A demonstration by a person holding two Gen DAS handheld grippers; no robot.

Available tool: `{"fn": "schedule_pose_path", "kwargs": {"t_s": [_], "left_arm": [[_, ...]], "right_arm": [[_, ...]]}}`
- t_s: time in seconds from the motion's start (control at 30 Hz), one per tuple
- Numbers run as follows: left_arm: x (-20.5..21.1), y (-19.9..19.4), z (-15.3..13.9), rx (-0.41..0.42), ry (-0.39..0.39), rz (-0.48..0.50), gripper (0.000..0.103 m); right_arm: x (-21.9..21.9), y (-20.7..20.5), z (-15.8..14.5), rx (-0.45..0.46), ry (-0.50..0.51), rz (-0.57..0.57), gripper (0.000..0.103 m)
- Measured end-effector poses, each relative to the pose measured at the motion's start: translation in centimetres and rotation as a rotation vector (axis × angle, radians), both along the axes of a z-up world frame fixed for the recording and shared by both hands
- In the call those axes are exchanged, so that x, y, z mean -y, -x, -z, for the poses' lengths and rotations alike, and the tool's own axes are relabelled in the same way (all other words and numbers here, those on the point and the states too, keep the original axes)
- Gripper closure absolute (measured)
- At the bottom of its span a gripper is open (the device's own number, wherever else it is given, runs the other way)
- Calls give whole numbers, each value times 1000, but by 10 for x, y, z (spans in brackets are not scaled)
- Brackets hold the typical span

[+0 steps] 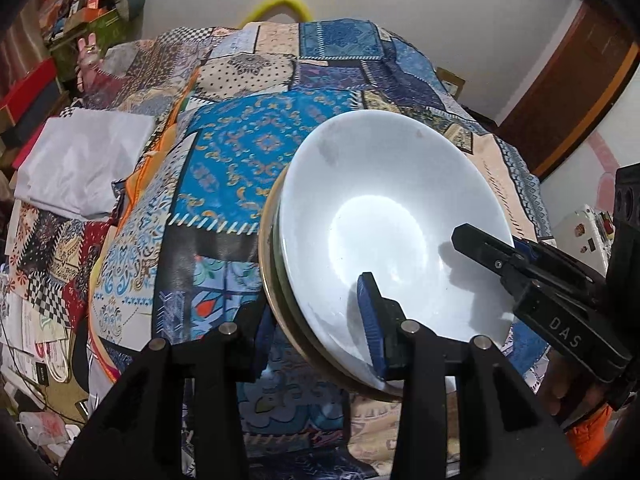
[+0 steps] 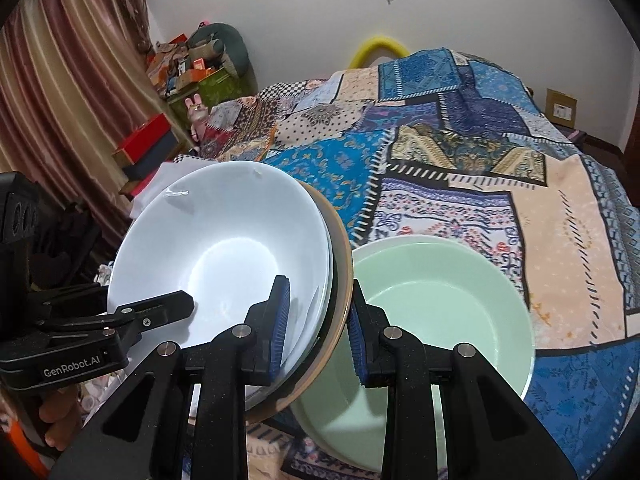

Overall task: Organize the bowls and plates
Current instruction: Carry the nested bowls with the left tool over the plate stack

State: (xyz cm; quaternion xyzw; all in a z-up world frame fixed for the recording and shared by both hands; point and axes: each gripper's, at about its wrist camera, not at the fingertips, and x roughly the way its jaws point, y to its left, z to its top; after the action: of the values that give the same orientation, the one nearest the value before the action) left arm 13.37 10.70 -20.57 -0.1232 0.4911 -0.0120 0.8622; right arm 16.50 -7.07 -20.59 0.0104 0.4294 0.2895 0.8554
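The left gripper [image 1: 318, 320] reaches up from the bottom of its own view, blue-padded jaws nearly closed, and clamps something between its pads. The right gripper [image 2: 318, 324] does the same at the bottom centre of its view, its jaws narrower. Each shows in the other's view, entering from the side, with fingers [image 2: 56, 416] of the holding hand wrapped beneath.

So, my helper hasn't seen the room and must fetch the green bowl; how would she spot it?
Find the patchwork bedspread covering the bed. At its near edge, beside the white plate stack held tilted above it, the pale green bowl sits upright on the cloth. It is the only mint-coloured dish, deep and straight-walled, while the neighbouring ones are white and shallow.
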Motion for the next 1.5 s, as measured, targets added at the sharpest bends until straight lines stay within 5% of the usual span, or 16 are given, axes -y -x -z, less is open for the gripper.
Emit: {"fn": "schedule_pose_path", "kwargs": {"t_s": [0.67,1.5], "left_arm": [[63,-20,-5,3,-8,114,64],[100,-52,29,-78,-19,172,64]], "right_arm": [[63,0,-5,8,-5,102,78],[98,-15,27,-77,-4,151,78]]}}
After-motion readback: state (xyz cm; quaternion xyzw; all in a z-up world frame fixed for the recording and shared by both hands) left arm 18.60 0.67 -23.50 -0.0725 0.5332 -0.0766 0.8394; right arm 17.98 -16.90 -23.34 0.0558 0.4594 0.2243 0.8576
